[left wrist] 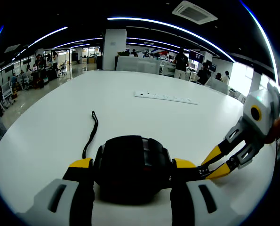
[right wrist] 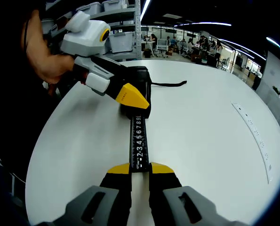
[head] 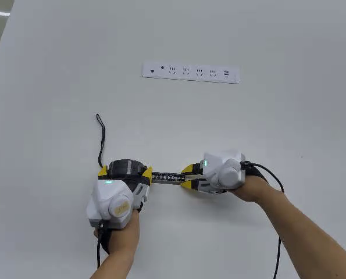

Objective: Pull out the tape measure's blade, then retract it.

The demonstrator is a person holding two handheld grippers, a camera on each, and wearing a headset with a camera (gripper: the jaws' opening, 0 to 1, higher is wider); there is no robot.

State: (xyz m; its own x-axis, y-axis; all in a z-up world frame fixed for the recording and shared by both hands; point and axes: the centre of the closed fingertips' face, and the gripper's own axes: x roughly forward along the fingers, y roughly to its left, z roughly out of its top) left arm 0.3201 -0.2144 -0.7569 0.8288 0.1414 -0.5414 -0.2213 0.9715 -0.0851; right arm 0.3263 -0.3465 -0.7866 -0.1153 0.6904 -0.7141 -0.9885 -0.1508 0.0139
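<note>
Bracing the round black tape measure case (head: pixel 126 168) against the white bench (head: pixel 56 116), the left hand-held gripper (head: pixel 124 173) clamps it from both sides. Its yellow-tipped jaws are spread as wide as the case and pressed to its flanks, probably to anchor it so a pull does not drag it along. The case sits toward the near side of the bench. Its thin black wrist cord (head: pixel 102 139) trails away toward a long white power strip (head: pixel 191 72), which lies well apart. The right hand-held gripper (head: pixel 186 176) is just to the right, jaws almost closed and pinching the tip of the black blade with white numerals (right wrist: pixel 139 141). A short run of blade spans case to jaws, flat and straight, in line with the case mouth. That line should let it feed without kinking. Judged early in the pull-out, with retraction not yet begun.
</note>
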